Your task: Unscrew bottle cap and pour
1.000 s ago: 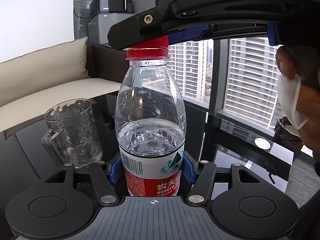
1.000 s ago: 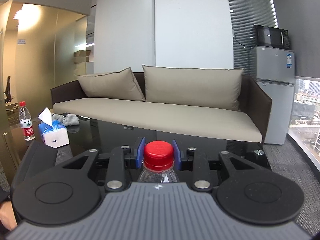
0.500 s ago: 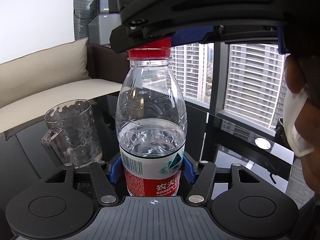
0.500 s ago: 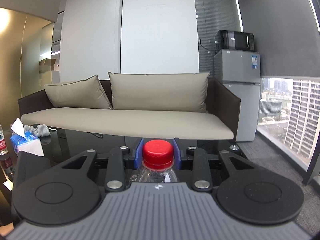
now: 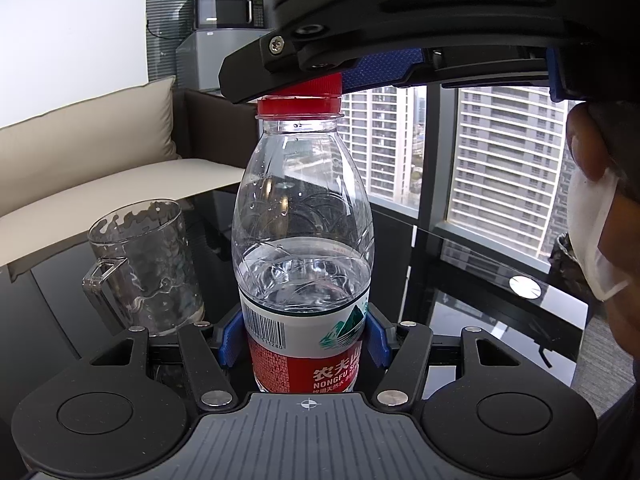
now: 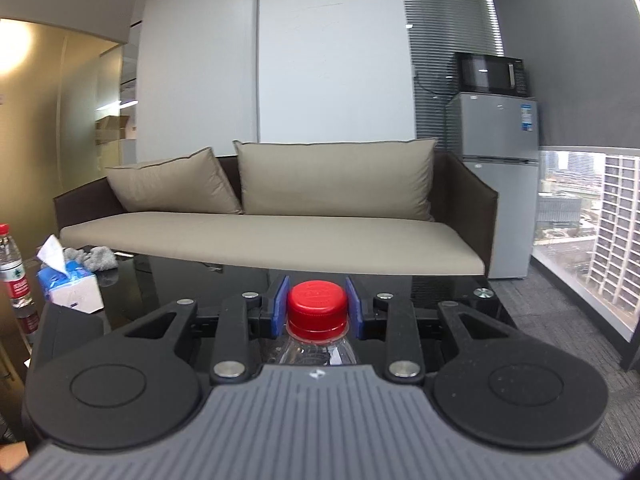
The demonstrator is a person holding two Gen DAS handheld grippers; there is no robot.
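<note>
A clear water bottle (image 5: 302, 248) with a red and white label stands upright on the black glass table (image 5: 500, 312), about half full. My left gripper (image 5: 302, 338) is shut on the bottle's lower body, blue pads on both sides. My right gripper (image 6: 317, 307) reaches in from above and is shut on the red cap (image 6: 317, 304); it shows in the left wrist view (image 5: 384, 68) over the cap (image 5: 300, 98). A clear glass mug (image 5: 146, 268) with a handle stands on the table to the left of the bottle.
A beige sofa (image 6: 272, 232) runs behind the table. A tissue box (image 6: 68, 284), a grey cloth (image 6: 96, 258) and a second water bottle (image 6: 12, 272) sit at the table's left. A fridge with a microwave (image 6: 496, 184) stands by the window. The person's masked face (image 5: 600, 240) is close on the right.
My right gripper has rotated about the cap: its view swung right, then back left. The cap stays gripped. The left gripper and bottle have not moved.
</note>
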